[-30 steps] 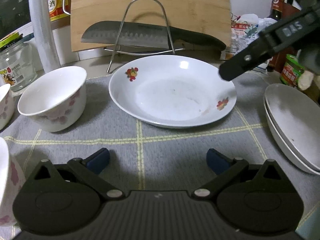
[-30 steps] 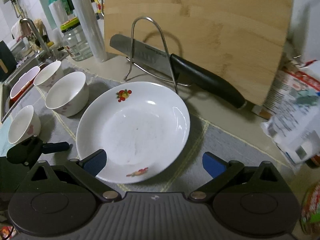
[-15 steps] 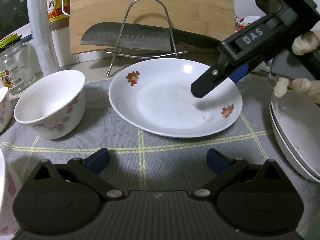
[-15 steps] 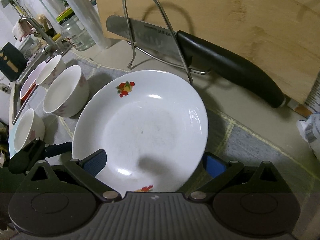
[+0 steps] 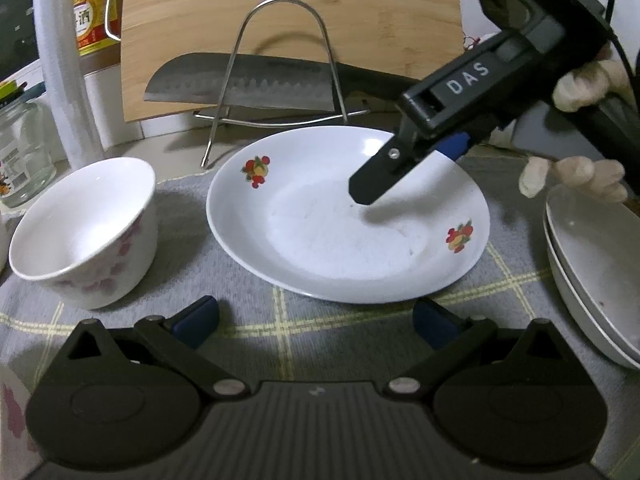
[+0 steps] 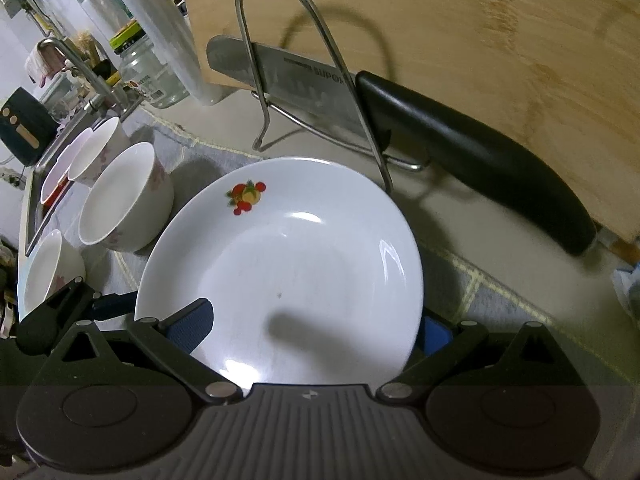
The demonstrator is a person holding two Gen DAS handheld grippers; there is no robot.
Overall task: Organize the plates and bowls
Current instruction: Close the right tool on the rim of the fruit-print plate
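Observation:
A white plate with fruit prints (image 5: 344,232) lies on the grey checked cloth (image 5: 240,312); it also shows in the right wrist view (image 6: 288,272). My right gripper (image 6: 312,328) is open, one finger over the plate's inside and the other under its right rim; it also shows in the left wrist view (image 5: 404,168). My left gripper (image 5: 316,320) is open and empty, just in front of the plate. A white bowl with pink flowers (image 5: 84,228) stands left of the plate. Two stacked white plates (image 5: 592,272) sit at the right.
A knife (image 6: 400,120) rests in a wire rack (image 5: 276,80) before a wooden cutting board (image 5: 288,20) behind the plate. More bowls (image 6: 52,272) and a sink (image 6: 44,192) lie at the left. A glass jar (image 5: 20,152) and a bottle (image 5: 92,28) stand at back left.
My right gripper has moved down and forward over the fruit plate, so its fingers now straddle the right rim. The left gripper has edged slightly closer to the plate.

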